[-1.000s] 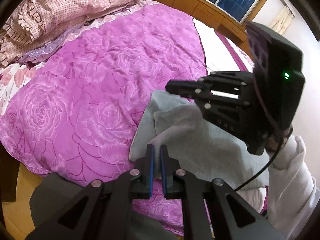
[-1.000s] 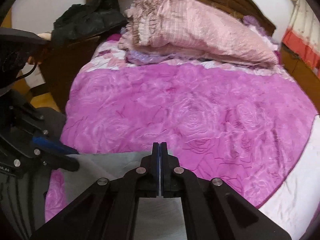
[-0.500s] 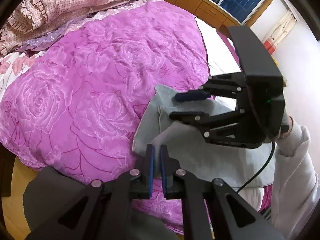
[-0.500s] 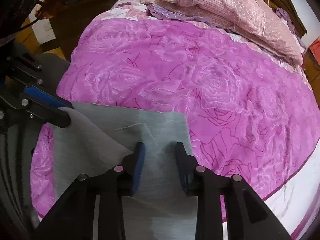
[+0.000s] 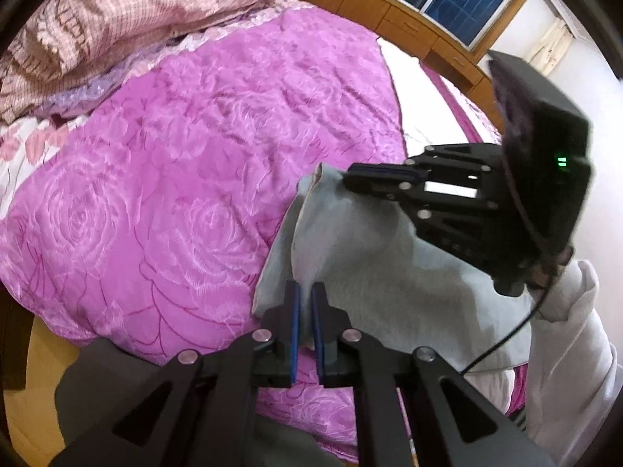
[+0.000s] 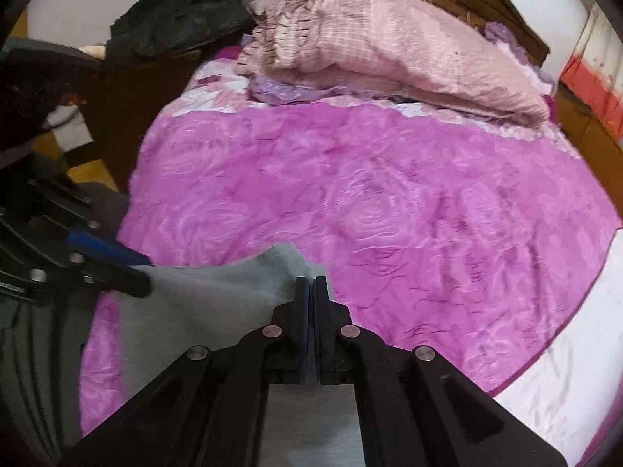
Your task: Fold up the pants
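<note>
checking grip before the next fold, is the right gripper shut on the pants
Shut on the pants: the right gripper has its fingers pressed together with the grey edge pinched between them.

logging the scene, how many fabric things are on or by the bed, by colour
grey: 1, the pants, pinched by the left gripper and the right gripper
magenta: 1, the rose quilt
pink: 1, the checked bedding by the headboard
black: 1, the dark clothing heap beside the bed
total: 4
</note>
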A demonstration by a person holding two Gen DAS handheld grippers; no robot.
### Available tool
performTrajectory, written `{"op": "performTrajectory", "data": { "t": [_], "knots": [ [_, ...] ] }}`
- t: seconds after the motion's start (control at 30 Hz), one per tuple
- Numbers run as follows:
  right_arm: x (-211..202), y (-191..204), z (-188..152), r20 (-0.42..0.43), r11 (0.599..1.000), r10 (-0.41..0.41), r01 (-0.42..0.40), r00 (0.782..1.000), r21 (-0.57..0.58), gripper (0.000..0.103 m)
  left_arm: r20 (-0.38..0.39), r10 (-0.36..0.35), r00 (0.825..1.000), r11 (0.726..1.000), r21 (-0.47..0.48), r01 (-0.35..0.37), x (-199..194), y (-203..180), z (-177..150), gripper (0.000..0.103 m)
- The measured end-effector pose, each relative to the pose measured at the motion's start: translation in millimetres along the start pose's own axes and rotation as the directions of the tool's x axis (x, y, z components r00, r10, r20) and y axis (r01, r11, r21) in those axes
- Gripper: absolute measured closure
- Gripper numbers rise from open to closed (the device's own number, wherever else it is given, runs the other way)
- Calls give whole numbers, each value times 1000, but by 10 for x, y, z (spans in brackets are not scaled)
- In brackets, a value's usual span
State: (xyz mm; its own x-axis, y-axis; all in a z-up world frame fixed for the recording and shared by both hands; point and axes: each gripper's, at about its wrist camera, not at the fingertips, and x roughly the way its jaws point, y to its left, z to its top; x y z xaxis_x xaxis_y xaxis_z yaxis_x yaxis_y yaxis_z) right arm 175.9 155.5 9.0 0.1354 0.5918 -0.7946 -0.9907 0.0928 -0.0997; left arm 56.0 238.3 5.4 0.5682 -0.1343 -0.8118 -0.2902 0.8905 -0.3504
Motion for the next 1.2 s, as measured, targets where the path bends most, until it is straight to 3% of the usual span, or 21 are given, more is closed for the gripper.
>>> {"op": "performTrajectory", "data": {
  "t": [0.27, 0.5, 0.7, 0.83, 0.97, 1.03, 1.2],
  "knots": [
    [286, -36, -31, -39, 999, -26, 27, 999, 38, 103, -30, 29, 999, 999, -14, -30, 141, 73, 1, 96],
    [319, -40, -39, -14, 995, -57, 58, 998, 78, 103, -17, 39, 999, 998, -39, -40, 95, 130, -24, 96],
    [269, -17, -3, 53, 976, -184, 176, 981, 128, 103, 25, 59, 998, 996, -68, -57, 3, 108, -40, 95],
    [-121, -122, -81, 107, 948, -203, 168, 973, 272, 95, 91, 171, 981, 984, -61, -166, -193, 30, -16, 90],
    [-693, -197, -552, 139, 891, -184, 105, 973, 441, 75, 135, 180, 974, 983, -57, -174, -396, -121, 44, 57],
    [-965, -211, -904, 128, 845, -186, 92, 974, 527, 72, 153, 191, 969, 981, -34, -188, -440, -276, 65, 47],
    [-1475, -222, -1772, 86, 718, -230, 110, 969, 687, 67, 149, 146, 978, 989, 15, -150, -312, -722, 47, 44]
  ]
}}
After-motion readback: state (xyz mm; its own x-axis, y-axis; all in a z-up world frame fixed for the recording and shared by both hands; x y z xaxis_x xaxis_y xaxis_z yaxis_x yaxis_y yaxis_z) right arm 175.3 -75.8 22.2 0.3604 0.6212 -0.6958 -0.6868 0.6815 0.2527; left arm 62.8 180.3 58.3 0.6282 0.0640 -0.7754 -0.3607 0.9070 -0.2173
